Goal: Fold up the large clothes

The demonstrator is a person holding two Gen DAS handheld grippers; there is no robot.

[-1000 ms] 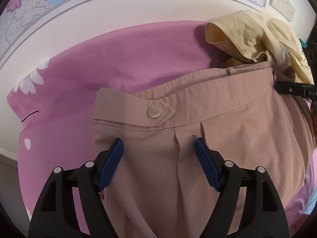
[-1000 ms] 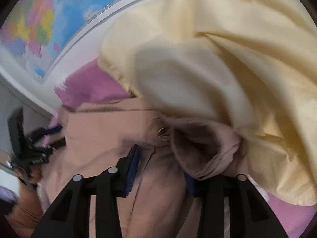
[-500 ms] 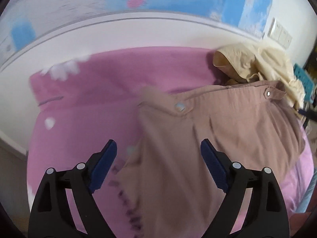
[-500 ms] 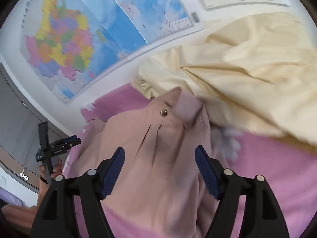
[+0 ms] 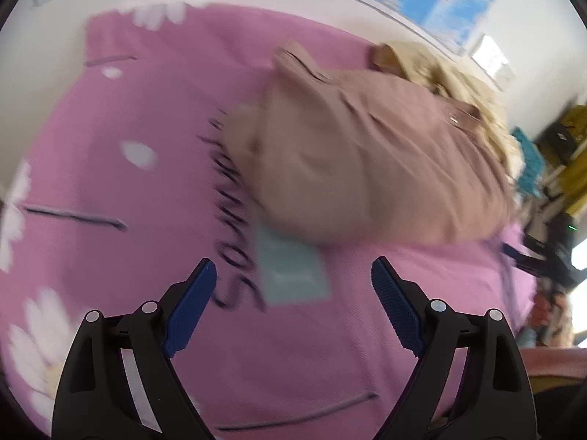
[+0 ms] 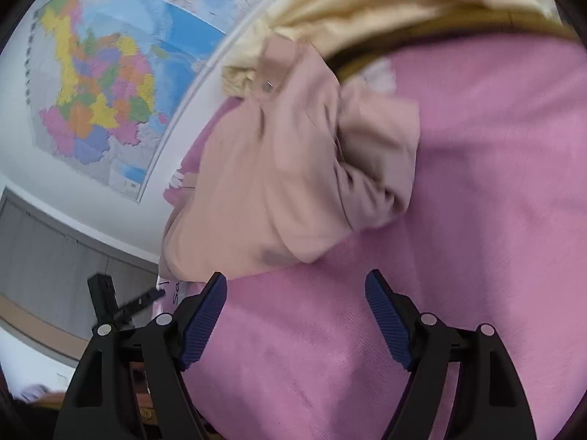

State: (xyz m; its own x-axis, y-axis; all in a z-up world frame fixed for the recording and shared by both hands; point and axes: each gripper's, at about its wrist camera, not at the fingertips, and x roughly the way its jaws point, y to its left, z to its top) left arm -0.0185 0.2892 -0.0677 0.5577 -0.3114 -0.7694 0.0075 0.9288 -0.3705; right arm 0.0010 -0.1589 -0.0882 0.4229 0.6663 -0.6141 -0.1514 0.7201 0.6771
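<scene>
Both tongs, left (image 5: 293, 278) and right (image 6: 295, 293), now back, agape, off the trousers (image 5: 367, 154)

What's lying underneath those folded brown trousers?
The trousers lie on a pink sheet printed with daisies and lettering. A pale blue label sticks out from under their near edge. The lettering runs partly under them; what else they cover cannot be seen.

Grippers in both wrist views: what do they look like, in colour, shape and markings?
The left gripper and right gripper look alike: glossy black plastic frames with angular, tapering arms, small round silver rivets at the joints, and blue ribbed pads lining the inner finger faces. No cables, lettering or sleeves show.
</scene>
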